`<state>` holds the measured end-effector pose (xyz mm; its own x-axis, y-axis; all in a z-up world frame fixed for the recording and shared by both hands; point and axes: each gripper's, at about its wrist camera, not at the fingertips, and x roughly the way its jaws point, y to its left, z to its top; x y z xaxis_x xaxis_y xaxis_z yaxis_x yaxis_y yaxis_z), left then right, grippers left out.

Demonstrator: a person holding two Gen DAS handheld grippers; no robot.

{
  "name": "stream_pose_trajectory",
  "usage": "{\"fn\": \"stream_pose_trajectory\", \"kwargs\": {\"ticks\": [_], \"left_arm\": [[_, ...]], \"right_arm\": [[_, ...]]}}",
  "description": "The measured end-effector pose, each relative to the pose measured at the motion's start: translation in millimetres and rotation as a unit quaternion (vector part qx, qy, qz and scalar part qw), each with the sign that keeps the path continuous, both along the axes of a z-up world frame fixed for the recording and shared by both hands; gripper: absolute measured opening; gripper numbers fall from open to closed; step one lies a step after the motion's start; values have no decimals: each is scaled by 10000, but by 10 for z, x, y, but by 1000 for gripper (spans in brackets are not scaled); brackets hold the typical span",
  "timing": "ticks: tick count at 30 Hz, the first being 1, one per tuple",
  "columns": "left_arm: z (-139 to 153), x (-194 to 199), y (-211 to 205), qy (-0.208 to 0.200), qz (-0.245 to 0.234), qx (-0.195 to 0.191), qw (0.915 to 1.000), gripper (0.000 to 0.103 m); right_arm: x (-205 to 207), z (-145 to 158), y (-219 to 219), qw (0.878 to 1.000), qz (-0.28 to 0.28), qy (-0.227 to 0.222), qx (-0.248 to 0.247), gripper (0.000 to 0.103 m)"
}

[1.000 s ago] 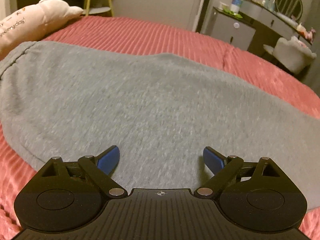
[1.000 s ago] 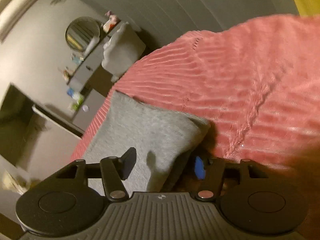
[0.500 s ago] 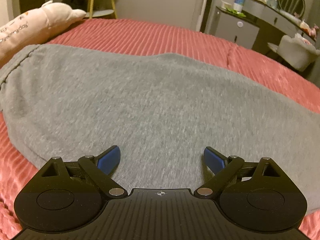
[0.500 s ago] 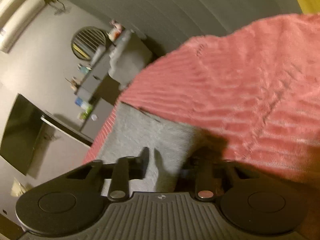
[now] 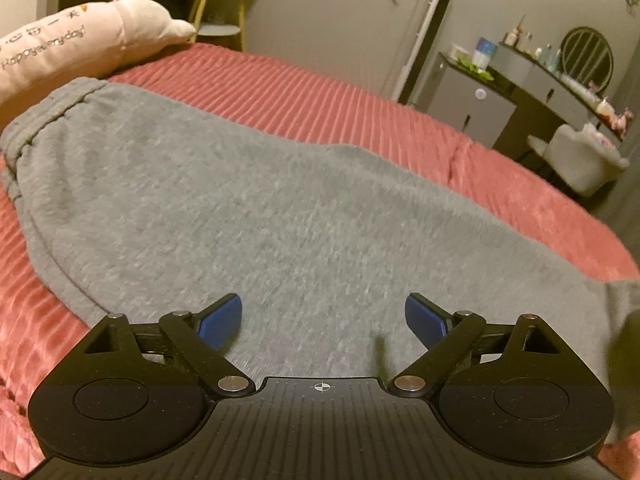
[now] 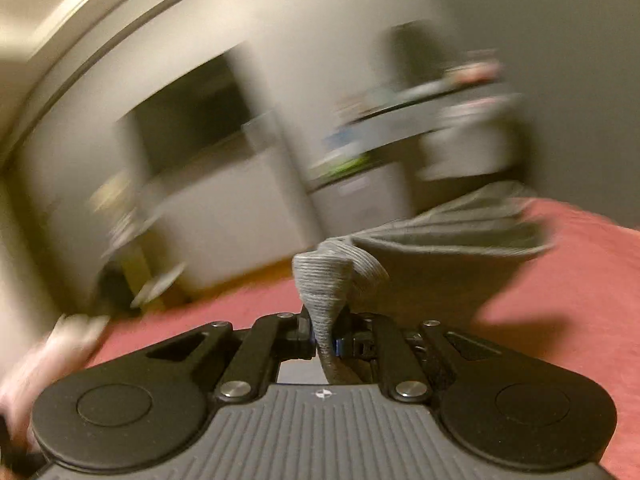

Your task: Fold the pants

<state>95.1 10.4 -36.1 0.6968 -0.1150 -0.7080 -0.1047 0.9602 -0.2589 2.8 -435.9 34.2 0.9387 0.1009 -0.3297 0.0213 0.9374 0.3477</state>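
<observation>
Lying on the bed: the gray pants (image 5: pixel 280 216) are spread flat on the red bedspread (image 5: pixel 328 108) and fill the middle of the left wrist view.
Waistband: the bunched top edge (image 5: pixel 44 120) is at the left of that view, close to the pink pillow (image 5: pixel 80 40) in the upper left.
Left gripper: the left gripper (image 5: pixel 322 318) sits low in the middle of its view, over the pants.
Left fingers: the two blue pads (image 5: pixel 220 320) are far apart, with nothing pinched between them.
Right gripper: the right gripper (image 6: pixel 326 342) is low in the middle of its own view.
Right fingers: they are pressed together on a bunched bit of the pants (image 6: pixel 324 280).
Lifted cloth: from the pinch, the gray cloth stretches up and to the right, above the red bedspread (image 6: pixel 580 280).
Room: the right wrist view is very blurry. In the left wrist view a dresser (image 5: pixel 492 96) and a round mirror (image 5: pixel 586 58) stand at the upper right.
</observation>
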Motion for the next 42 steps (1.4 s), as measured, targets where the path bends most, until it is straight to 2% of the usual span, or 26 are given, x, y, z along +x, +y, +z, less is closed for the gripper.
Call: {"fn": "stream_pose_trajectory", "kwargs": {"ticks": [2,4,6,7,8,9,10,12,15,17,18,19,21,23,26,28,30,32,33,34,36,38,39,40,42], "left_arm": [[22,-38,54,-24,-5,-148,9999,94],[24,-61,89,13,-5,-252,9997,94],[18,-70,114,67,10,-346,9994,94],[16,-69,121,88,0,-404,9991,94],[13,-64,122,111,-11,-452,9989,94],[14,-61,116,106,-51,-482,9988,94],[17,-54,95,90,-110,-488,9987,94],[11,-47,29,132,-222,-472,9985,94],[36,-15,-172,185,-693,-393,9966,93],[57,25,-322,233,-996,-417,9939,93],[65,53,-404,270,-1157,-502,9916,93],[67,92,-491,325,-1308,-617,9890,92],[67,194,-664,441,-1572,-775,9835,91],[62,331,-868,520,-1765,-863,9791,91],[-23,640,-1116,708,-1912,-1016,9737,91],[-155,855,-1253,1020,-1857,-1063,9715,86],[-315,1034,-1368,1426,-1933,-1147,9639,79],[-344,1081,-1459,1382,-1979,-1127,9639,78],[-344,1095,-1503,1349,-2044,-1177,9624,70],[-350,1126,-1553,1412,-2120,-1271,9586,57],[-353,1137,-1631,1454,-2188,-1247,9568,53],[-347,1165,-1700,1462,-2273,-1056,9570,25],[-322,1176,-1711,1449,-2334,-1033,9560,18],[-266,1180,-1702,1348,-2348,-1043,9570,17],[-43,1114,-1685,878,-2521,-994,9586,16]], "right_arm": [[182,-180,487,9955,796,424,-282,9],[346,-482,874,9825,1408,1144,-422,12],[494,-807,1182,9568,1913,2095,-639,14],[572,-915,1300,9390,2012,2663,-824,17],[559,-915,1316,9376,2029,2697,-834,20],[513,-844,1275,9443,2005,2513,-708,33],[482,-779,1202,9498,1993,2377,-417,53],[361,-698,910,9617,1755,2039,528,69],[156,-686,572,9732,998,1776,1064,69],[17,-796,287,9752,415,1729,1315,55],[-27,-878,190,9707,230,1855,1511,36],[-55,-986,92,9612,-15,2099,1788,25],[-101,-1142,-41,9444,-355,2326,2296,14],[-178,-1190,-172,9388,-513,2170,2626,14],[-172,-1199,-124,9369,-593,2067,2756,14],[-204,-1228,-117,9329,-589,2006,2931,14],[-179,-1276,-101,9278,-631,1900,3147,14],[-236,-1269,-126,9267,-775,1778,3218,14],[-261,-1261,-131,9279,-826,1706,3209,16],[-245,-1270,-135,9291,-823,1663,3198,18],[-180,-1286,-122,9303,-793,1688,3159,19],[-126,-1306,-128,9293,-732,1715,3189,22],[-112,-1319,-125,9285,-734,1730,3202,22],[-116,-1318,-122,9281,-733,1733,3213,22],[-139,-1308,-114,9289,-729,1697,3209,23]]}}
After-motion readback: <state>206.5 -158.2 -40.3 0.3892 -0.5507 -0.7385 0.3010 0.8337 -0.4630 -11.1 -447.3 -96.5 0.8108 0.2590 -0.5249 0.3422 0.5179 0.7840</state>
